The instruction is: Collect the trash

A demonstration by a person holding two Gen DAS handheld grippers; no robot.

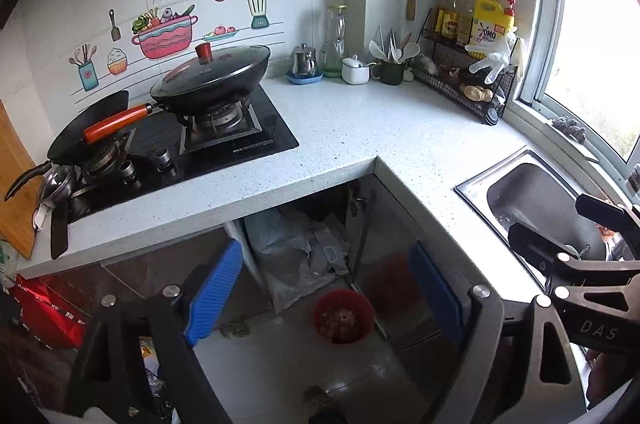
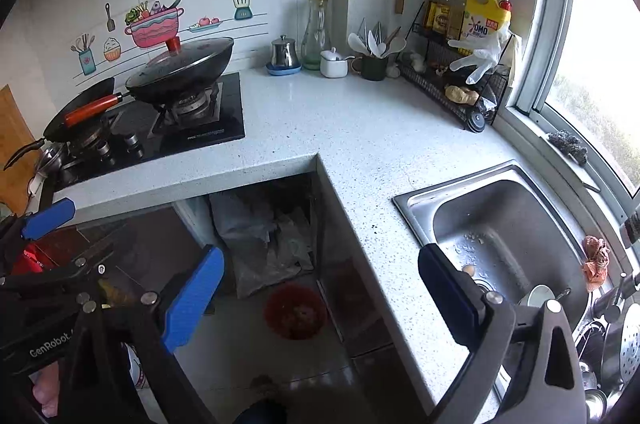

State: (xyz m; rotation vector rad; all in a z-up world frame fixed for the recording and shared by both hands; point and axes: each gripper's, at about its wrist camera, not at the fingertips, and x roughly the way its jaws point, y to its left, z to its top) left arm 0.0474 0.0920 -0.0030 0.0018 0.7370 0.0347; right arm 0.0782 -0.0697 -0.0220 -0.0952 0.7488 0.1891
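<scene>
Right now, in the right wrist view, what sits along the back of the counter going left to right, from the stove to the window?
Lidded wok → steel pot → glass carafe → white sugar bowl → mug of utensils → wire rack → yellow detergent jug.

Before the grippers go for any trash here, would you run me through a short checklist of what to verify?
1. Left gripper open, nothing between its pads: ok.
2. Right gripper open, nothing held: ok.
3. Red bin on the floor under the counter in view: ok.
4. Countertop showing loose trash: cannot tell.
5. Scraps lying in the sink: ok, small bits near the drain.
</scene>
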